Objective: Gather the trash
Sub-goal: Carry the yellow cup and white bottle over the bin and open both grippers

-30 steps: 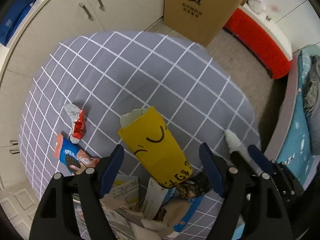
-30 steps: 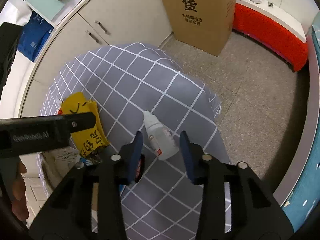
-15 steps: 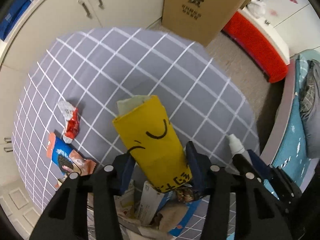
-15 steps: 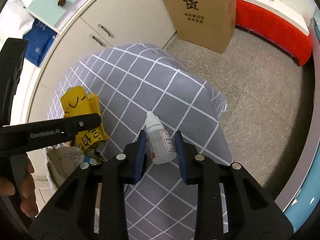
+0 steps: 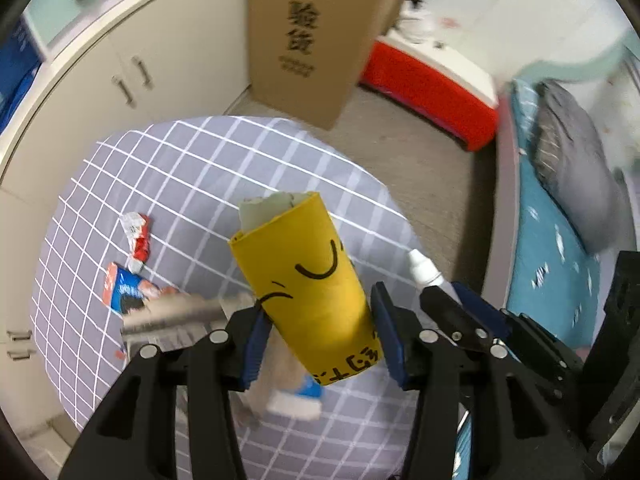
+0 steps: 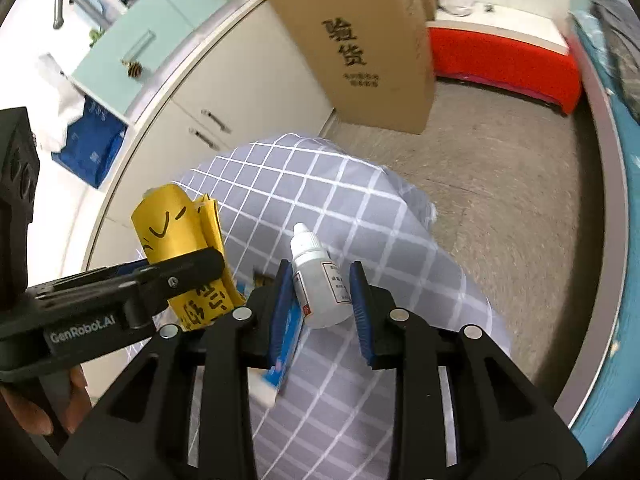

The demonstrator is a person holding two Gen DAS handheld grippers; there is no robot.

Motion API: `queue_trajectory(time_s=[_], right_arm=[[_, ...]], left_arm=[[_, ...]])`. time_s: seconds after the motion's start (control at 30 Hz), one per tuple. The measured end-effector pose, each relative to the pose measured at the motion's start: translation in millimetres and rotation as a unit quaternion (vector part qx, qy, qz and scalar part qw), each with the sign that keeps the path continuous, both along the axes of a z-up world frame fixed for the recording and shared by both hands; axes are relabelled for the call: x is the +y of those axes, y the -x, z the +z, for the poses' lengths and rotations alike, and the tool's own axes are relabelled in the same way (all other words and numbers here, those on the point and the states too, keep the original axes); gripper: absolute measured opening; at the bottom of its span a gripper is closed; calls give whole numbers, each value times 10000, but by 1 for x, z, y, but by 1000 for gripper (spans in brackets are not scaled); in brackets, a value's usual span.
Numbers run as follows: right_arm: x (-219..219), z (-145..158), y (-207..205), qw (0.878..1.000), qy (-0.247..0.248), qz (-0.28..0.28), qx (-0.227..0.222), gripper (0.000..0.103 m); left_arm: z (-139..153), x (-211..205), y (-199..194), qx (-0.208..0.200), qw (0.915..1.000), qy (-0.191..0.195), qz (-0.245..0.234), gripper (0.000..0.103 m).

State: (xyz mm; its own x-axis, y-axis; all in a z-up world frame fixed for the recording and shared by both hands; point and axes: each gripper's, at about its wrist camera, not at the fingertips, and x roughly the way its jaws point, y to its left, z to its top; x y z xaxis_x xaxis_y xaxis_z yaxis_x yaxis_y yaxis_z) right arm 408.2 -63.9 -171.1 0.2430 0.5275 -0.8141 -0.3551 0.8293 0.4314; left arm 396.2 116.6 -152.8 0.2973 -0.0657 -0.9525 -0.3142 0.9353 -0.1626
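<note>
Change: both grippers have closed on their items since the earlier frames and lifted them off the table; loose scraps look blurred under the left one.
Left gripper [image 5: 318, 342]: clamped on the yellow cup [image 5: 310, 292] near its base; cup tilted, mouth away from the camera, crumpled paper [image 5: 272, 210] sticking out of it. Cup appears clear of the cloth.
Right gripper [image 6: 320, 306]: pads pressed on both sides of the white bottle [image 6: 318, 282]; cap points away beyond the fingertips. Bottle looks raised above the table.
Table [image 5: 180, 184]: grey checked cloth. Left on it: red wrapper [image 5: 138, 242] and blue packet [image 5: 126, 292], side by side, well to the left of the left gripper. Blurred paper and a blue-white packet [image 5: 298, 398] below the cup; cannot tell if resting or falling.
Progress: judged early to middle. Two items in hand, none seen binned; no bin in view. At least two wrappers plus the scraps remain.
Risk: scraps may have been dragged up by the cup.
Next: judged carry both items to a bin, then return for the wrappers.
</note>
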Motion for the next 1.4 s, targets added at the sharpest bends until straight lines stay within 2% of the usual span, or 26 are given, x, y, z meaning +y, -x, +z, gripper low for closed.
queue_trajectory(time_s=[0.17, 0.3, 0.43, 0.57, 0.73, 0.97, 1.03, 1.4], right_arm=[[-61, 7, 54, 9972, -109, -739, 83, 29], [-121, -7, 101, 9916, 83, -1242, 358, 29], [-177, -27, 141, 9847, 316, -1593, 626, 29], [-230, -51, 168, 9783, 448, -1822, 881, 29], [-276, -73, 184, 9751, 477, -1889, 1062, 29], [-309, -94, 192, 9746, 334, -1883, 1168, 31], [-316, -98, 194, 9735, 306, -1934, 1183, 42], [-350, -103, 212, 9657, 329, -2246, 1262, 45]], left_arm=[[8, -55, 39, -144, 9974, 62, -701, 48], [-9, -100, 64, 65, 9936, 228, -1108, 48], [-30, -150, 87, 313, 9872, 197, -1553, 48], [-55, -191, 105, 591, 9826, 215, -1747, 48], [-89, -236, 121, 835, 9805, 318, -1749, 48], [-122, -285, 143, 1150, 9749, 297, -1884, 48], [-127, -295, 147, 1217, 9726, 286, -1959, 48], [-147, -336, 157, 1460, 9638, 291, -2213, 49]])
